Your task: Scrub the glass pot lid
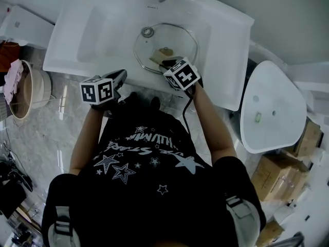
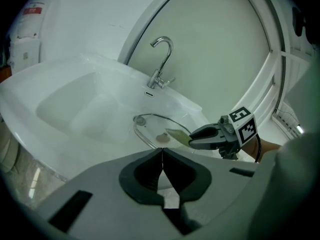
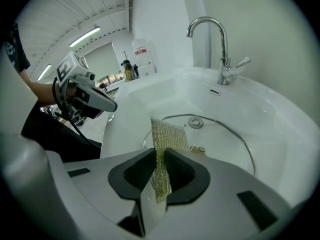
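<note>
Clamped between the jaws of the right gripper (image 3: 159,156), a yellowish mesh scouring pad (image 3: 169,131) is held on edge, its free end over the near part of the glass pot lid (image 1: 177,37). The lid is laid flat in the white sink (image 1: 72,55), below the faucet (image 3: 220,44). The jaws of the left gripper (image 2: 162,156) are pressed together on nothing, and it is held by the sink's front edge, apart from the lid.

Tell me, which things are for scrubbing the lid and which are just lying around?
For the job: glass pot lid, scouring pad, right gripper clamping the pad, sink.

Just lying about: cardboard boxes, round tub on the floor, left gripper, shut and empty.
</note>
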`<state>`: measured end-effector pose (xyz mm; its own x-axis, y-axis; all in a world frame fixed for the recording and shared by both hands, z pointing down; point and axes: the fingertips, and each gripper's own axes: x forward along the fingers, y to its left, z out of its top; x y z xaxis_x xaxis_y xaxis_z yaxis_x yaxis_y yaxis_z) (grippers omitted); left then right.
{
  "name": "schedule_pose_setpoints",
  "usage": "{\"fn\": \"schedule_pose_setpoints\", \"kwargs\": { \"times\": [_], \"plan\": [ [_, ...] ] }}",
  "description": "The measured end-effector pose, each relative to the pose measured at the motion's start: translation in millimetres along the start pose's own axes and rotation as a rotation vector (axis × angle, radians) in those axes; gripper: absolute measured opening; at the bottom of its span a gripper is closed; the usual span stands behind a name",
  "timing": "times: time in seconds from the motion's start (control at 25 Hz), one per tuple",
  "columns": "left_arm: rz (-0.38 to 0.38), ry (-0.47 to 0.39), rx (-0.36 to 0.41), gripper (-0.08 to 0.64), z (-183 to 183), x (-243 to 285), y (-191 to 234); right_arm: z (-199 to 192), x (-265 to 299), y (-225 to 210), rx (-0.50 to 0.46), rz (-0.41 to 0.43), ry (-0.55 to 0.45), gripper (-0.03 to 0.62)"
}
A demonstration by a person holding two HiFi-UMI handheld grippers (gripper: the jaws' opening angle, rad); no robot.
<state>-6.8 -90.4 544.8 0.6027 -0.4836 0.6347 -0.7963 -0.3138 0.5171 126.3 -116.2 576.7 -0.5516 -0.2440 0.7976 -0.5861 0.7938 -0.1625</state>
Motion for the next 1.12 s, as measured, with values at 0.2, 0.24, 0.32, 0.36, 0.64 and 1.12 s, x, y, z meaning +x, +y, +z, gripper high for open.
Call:
{"fn": "schedule_pose_setpoints", "kwargs": {
  "times": [0.2,0.24,0.32,0.36,0.64,1.12],
  "plan": [
    [-0.032,0.023,0.013,0.009,2.2,2.7,-3.1,8.1,-11.7,-2.0,0.074,-0.025,-0.08,0.069],
    [-0.045,0.022,0.013,0.009,4.1,3.5,-5.1,8.8,-14.2,-3.7,0.093,-0.036,-0.092,0.069],
    [-0.071,0.019,0.01,0.009,6.5,4.2,-6.4,10.2,-17.4,-6.3,0.128,-0.06,-0.111,0.069],
    [-0.084,0.019,0.009,0.009,7.1,4.0,-6.3,10.9,-18.8,-7.4,0.143,-0.073,-0.117,0.069],
    [-0.148,0.034,0.027,0.009,-2.0,-20.9,1.0,19.5,-35.2,4.6,0.203,-0.19,-0.154,0.064],
    [-0.229,0.01,0.108,0.009,-9.8,-70.7,2.2,23.8,-62.8,60.8,0.257,-0.319,-0.226,0.061]
  ]
}}
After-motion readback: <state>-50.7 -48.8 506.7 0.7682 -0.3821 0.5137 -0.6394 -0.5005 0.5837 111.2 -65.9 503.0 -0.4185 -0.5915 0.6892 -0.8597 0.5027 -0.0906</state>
